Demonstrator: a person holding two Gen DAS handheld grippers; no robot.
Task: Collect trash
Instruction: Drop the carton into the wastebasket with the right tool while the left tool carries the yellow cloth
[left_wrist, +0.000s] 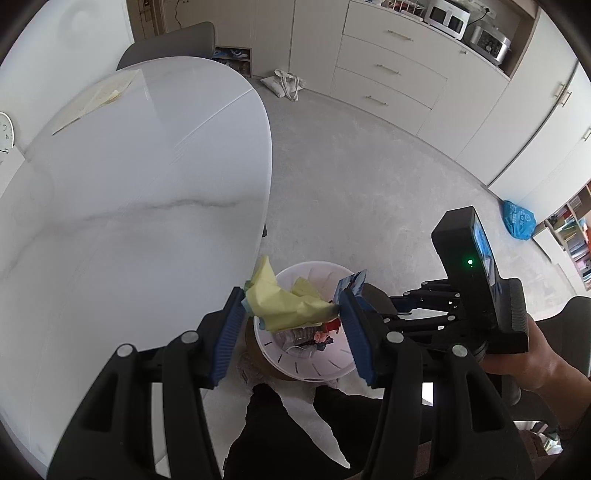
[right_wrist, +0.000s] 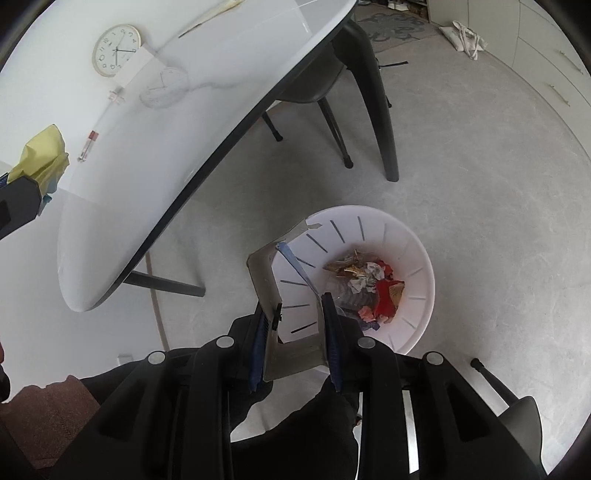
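My left gripper (left_wrist: 291, 310) is shut on a crumpled yellow paper (left_wrist: 284, 302) and holds it above the white trash bin (left_wrist: 317, 371) on the floor beside the table. The paper also shows in the right wrist view (right_wrist: 40, 158). My right gripper (right_wrist: 297, 317) is shut on a flattened grey carton with a blue edge (right_wrist: 269, 295) and holds it over the near rim of the bin (right_wrist: 421, 258). The bin holds crumpled red, white and brown scraps (right_wrist: 369, 291). The right gripper's body (left_wrist: 469, 280) shows in the left wrist view, to the right of the bin.
A white marble table (left_wrist: 129, 206) stands left of the bin, with a clock (right_wrist: 116, 50) and a small tube (right_wrist: 88, 146) on it. Dark chairs (right_wrist: 317, 88) stand by the table. A blue bag (left_wrist: 519, 219) and a cloth bag (left_wrist: 284, 83) lie on the floor near cabinets.
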